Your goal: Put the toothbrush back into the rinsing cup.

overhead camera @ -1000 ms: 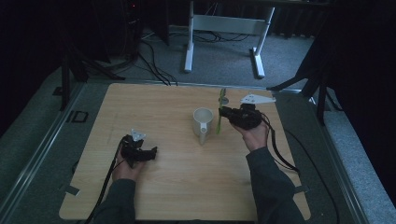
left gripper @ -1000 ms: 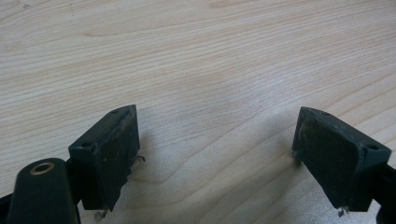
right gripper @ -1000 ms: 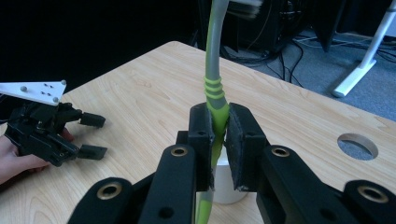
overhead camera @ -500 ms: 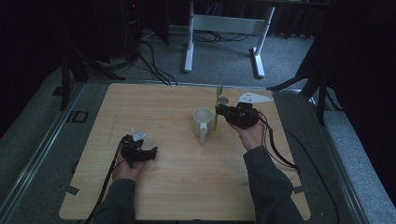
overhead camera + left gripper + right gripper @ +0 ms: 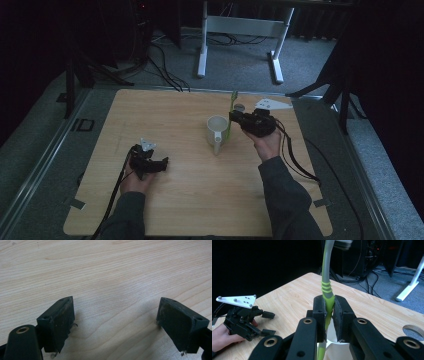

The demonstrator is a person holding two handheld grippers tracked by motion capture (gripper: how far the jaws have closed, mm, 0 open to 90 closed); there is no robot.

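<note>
A white mug [image 5: 216, 129] stands near the middle of the wooden table [image 5: 175, 200], handle toward the person. My right gripper [image 5: 234, 120] sits just right of the mug, shut on a green and grey toothbrush [image 5: 231, 112] held upright beside the mug's rim. In the right gripper view the toothbrush [image 5: 326, 287] is pinched between the pads [image 5: 320, 310], and the mug's rim [image 5: 332, 347] shows right below them. My left gripper [image 5: 161, 165] rests low at the table's left front, open, with bare wood between its pads [image 5: 60, 320]. That left gripper [image 5: 265, 323] is also in the right gripper view.
A round hole [image 5: 239, 106] lies in the tabletop behind the mug. Cables trail from both grippers toward the front edge. Beyond the table are a white desk frame [image 5: 240, 30] and floor cables.
My right gripper has carried the toothbrush leftward, closer to the mug. The left gripper has stayed where it was.
</note>
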